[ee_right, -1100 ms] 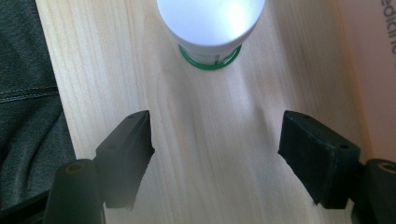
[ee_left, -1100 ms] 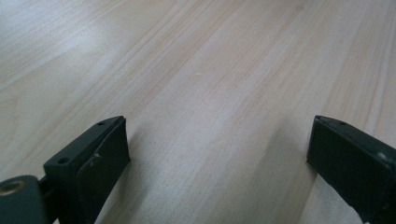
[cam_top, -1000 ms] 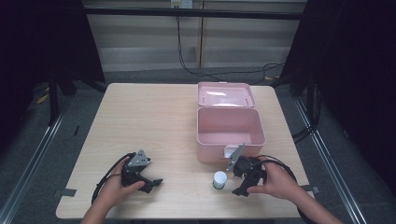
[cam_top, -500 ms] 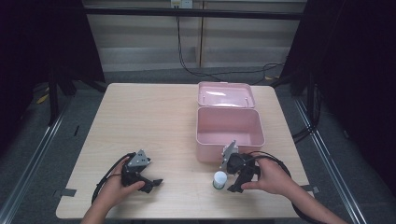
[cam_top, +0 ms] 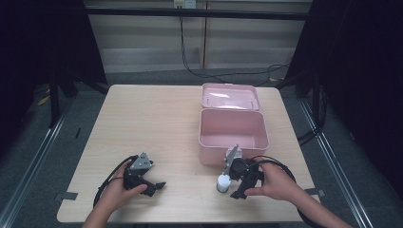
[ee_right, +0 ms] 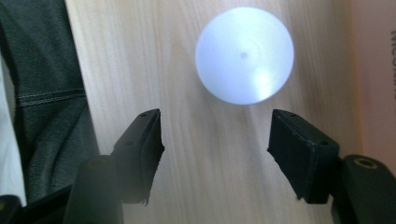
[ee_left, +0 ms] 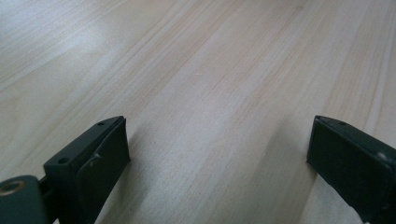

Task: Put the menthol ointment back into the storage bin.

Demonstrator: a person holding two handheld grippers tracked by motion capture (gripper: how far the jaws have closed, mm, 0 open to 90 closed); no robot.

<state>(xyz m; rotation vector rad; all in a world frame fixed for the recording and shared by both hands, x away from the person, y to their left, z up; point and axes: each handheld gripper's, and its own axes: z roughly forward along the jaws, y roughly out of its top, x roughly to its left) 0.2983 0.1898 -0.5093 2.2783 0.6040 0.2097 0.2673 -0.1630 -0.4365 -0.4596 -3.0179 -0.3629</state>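
Standing just beyond the right gripper's (ee_right: pixel 215 140) parted fingers (ee_right: pixel 301 149), a white-capped bottle (ee_right: pixel 244 55)

We can read no complete word at this table. The one trace of lettering runs sideways along the wall of the pink box (ee_right: pixel 378 70) at the edge of the right gripper view: dark grey characters cut off by the frame, too partial for us to make out. From the high view, we find the open pink box (cam_top: pixel 233 142) too small to show any print.
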